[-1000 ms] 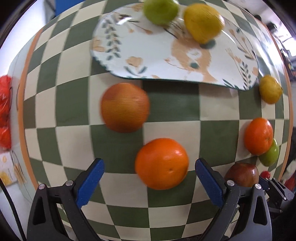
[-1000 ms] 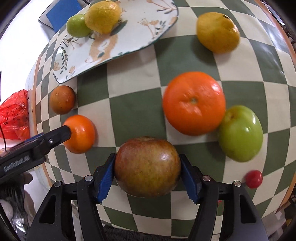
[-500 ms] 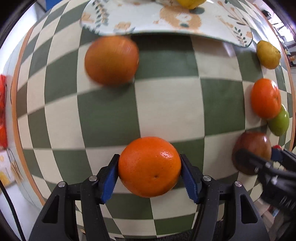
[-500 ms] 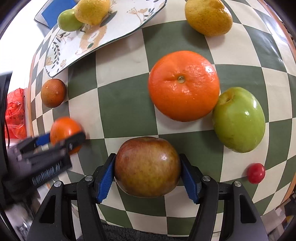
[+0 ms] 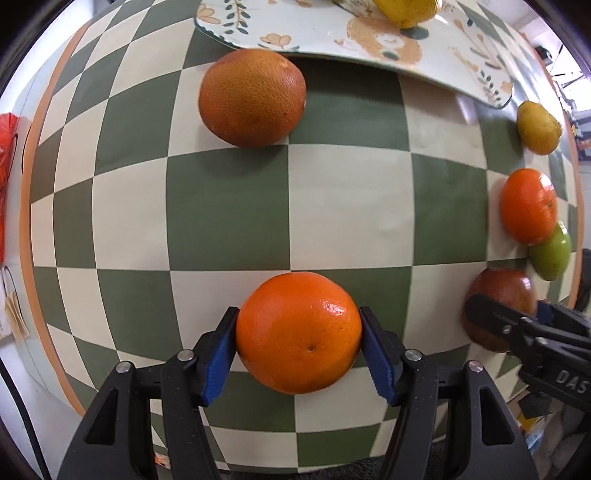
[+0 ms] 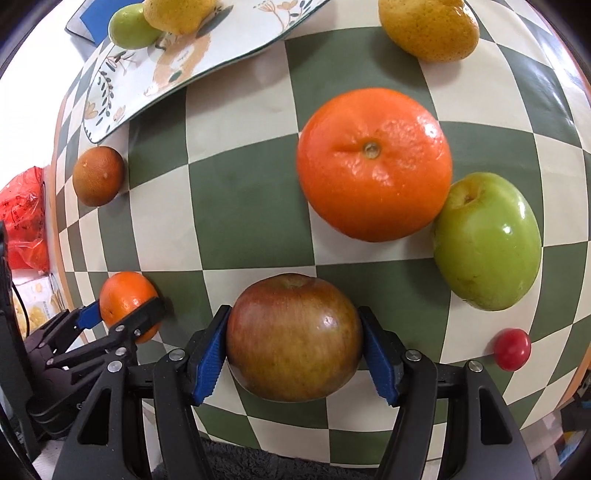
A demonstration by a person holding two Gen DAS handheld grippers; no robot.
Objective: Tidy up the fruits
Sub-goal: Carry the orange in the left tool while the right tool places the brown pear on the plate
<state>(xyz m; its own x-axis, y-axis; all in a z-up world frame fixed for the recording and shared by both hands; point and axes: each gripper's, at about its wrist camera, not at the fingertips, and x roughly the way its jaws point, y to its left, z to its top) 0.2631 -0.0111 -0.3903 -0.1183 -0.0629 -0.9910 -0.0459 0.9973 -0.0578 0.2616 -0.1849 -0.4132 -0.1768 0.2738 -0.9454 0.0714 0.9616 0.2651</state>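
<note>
My left gripper is shut on a bright orange, its blue pads pressed to both sides; the same orange shows at lower left in the right wrist view. My right gripper is shut on a red-brown apple, also seen as the apple at the right of the left wrist view. A floral plate lies at the far side with a yellow lemon and a small green fruit on it.
On the green-and-cream checked cloth lie a dull brown-orange fruit, a large orange, a green apple, a yellow citrus and a small red tomato. A red bag sits off the left edge.
The left gripper slid forward over the bright orange and closed from wide open onto it. The right gripper stayed shut on the apple and hardly moved.
</note>
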